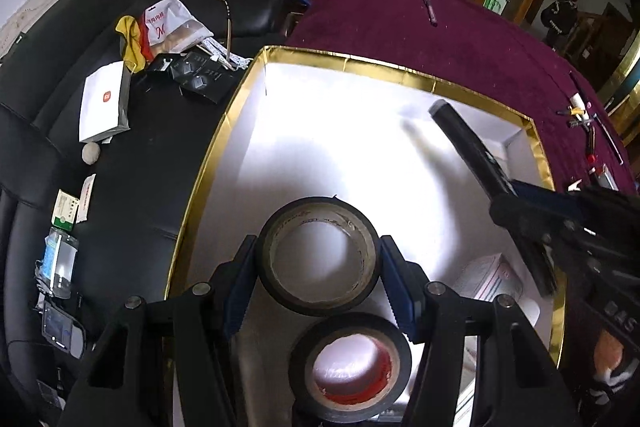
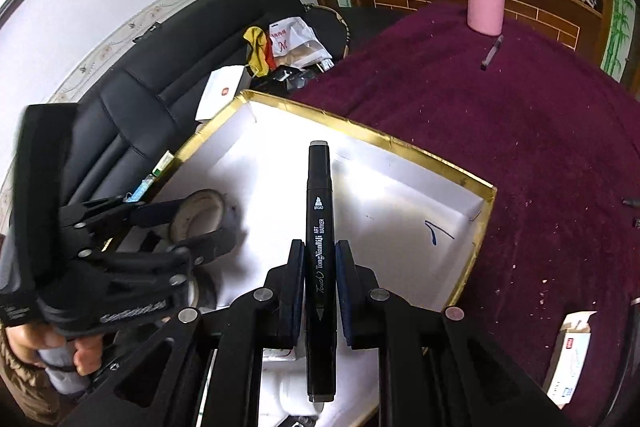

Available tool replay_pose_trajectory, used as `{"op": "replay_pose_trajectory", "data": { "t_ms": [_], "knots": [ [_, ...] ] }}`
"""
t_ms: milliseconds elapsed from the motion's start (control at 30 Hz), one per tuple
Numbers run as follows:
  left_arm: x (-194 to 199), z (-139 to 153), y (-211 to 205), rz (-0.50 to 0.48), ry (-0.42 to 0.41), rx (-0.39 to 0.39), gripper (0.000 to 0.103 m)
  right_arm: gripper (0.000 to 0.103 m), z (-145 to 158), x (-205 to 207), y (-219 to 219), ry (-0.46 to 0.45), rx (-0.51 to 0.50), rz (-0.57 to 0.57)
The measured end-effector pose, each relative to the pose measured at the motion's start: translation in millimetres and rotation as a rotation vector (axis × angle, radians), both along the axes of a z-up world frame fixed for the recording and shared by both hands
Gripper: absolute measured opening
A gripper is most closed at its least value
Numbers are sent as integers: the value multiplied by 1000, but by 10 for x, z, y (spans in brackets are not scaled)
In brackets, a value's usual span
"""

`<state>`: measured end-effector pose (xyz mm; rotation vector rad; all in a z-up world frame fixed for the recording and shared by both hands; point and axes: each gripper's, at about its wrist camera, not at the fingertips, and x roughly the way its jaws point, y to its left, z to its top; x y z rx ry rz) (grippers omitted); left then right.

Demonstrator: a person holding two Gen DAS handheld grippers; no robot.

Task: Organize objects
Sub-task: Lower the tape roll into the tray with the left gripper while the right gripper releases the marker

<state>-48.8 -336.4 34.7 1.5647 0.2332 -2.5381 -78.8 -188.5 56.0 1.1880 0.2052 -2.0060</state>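
Left wrist view: we're holding a black tape roll (image 1: pixel 318 255) in the left gripper (image 1: pixel 318 279), the blue pads (image 1: pixel 394 287) pressing on its outer edge from both sides, jaws about half spread around it. The roll is hanging above the white floor of the gold-rimmed box (image 1: pixel 224 131), with a second tape roll (image 1: pixel 350 367), red inside its core, lying in the box just below it. At the right edge we're seeing the right gripper (image 1: pixel 516 203) reaching over the box with a black marker (image 1: pixel 466 143) sticking out past its tips. Right wrist view: the right gripper (image 2: pixel 318 283) is pinching the marker (image 2: pixel 319 227) mid-barrel, jaws nearly closed on it; the marker is running straight along the fingers, its cap end pointing out over the box (image 2: pixel 400 141), its other end back between the finger bases. The left gripper (image 2: pixel 192 223) is sitting left with its roll (image 2: pixel 198 213) over the box's left side. The box is resting on the maroon tablecloth (image 2: pixel 540 147).
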Motion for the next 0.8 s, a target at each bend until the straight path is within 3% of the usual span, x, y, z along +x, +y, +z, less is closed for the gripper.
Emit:
{"op": "replay_pose_trajectory", "data": {
  "t_ms": [367, 800],
  "knots": [
    [92, -46, 43, -19, -34, -75, 59, 17, -148, -6, 100, -9, 15, -46],
    [106, -29, 36, -1, -33, -55, 59, 20, -50, 69, 255, -6, -49, -69]
  ]
}}
